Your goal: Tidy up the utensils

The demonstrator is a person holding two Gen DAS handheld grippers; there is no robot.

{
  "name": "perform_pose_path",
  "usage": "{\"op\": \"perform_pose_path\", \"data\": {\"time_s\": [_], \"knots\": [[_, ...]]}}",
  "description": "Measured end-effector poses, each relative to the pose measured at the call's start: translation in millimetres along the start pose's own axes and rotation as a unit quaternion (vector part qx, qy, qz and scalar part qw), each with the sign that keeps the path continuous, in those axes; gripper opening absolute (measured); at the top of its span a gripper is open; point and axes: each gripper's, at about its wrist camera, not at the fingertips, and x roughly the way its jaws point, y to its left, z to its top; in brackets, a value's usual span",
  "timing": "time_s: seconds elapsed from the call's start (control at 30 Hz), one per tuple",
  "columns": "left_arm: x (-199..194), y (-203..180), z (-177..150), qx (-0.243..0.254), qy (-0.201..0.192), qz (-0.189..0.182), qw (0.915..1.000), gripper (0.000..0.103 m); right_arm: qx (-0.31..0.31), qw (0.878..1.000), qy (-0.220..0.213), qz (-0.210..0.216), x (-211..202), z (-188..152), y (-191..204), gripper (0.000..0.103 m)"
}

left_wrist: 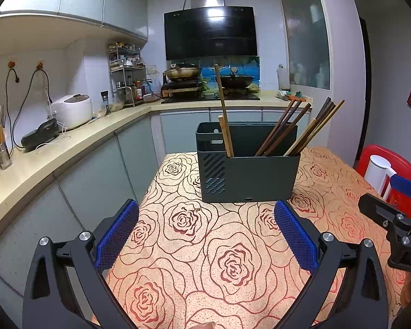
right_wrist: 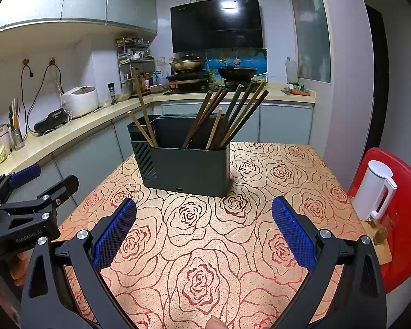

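A dark grey utensil holder [left_wrist: 249, 175] stands on the rose-patterned table [left_wrist: 194, 246]. Two light wooden chopsticks [left_wrist: 224, 126] stand in its left compartment. Several dark and light chopsticks [left_wrist: 296, 128] lean right in its right compartment. The holder [right_wrist: 189, 164] and its chopsticks [right_wrist: 227, 118] also show in the right wrist view. My left gripper [left_wrist: 205, 235] is open and empty, short of the holder above the table. My right gripper [right_wrist: 204, 233] is open and empty, also short of the holder. Each gripper shows at the edge of the other's view: the right gripper [left_wrist: 391, 211] and the left gripper [right_wrist: 27, 192].
A white jug [right_wrist: 372, 192] sits on a red chair [right_wrist: 402, 219] right of the table. A kitchen counter [left_wrist: 68, 142] runs along the left with a rice cooker [left_wrist: 72, 109]. A stove with woks [left_wrist: 211, 82] is at the back.
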Motion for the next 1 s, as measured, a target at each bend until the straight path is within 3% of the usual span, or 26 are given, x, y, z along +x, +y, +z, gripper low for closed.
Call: {"op": "perform_pose_path", "data": {"time_s": [1.0], "knots": [[0.8,0.0,-2.5,-0.001,0.004,-0.001,1.0,0.096,0.002,1.0,-0.001,0.0,-0.8,1.9,-4.2,0.096]]}}
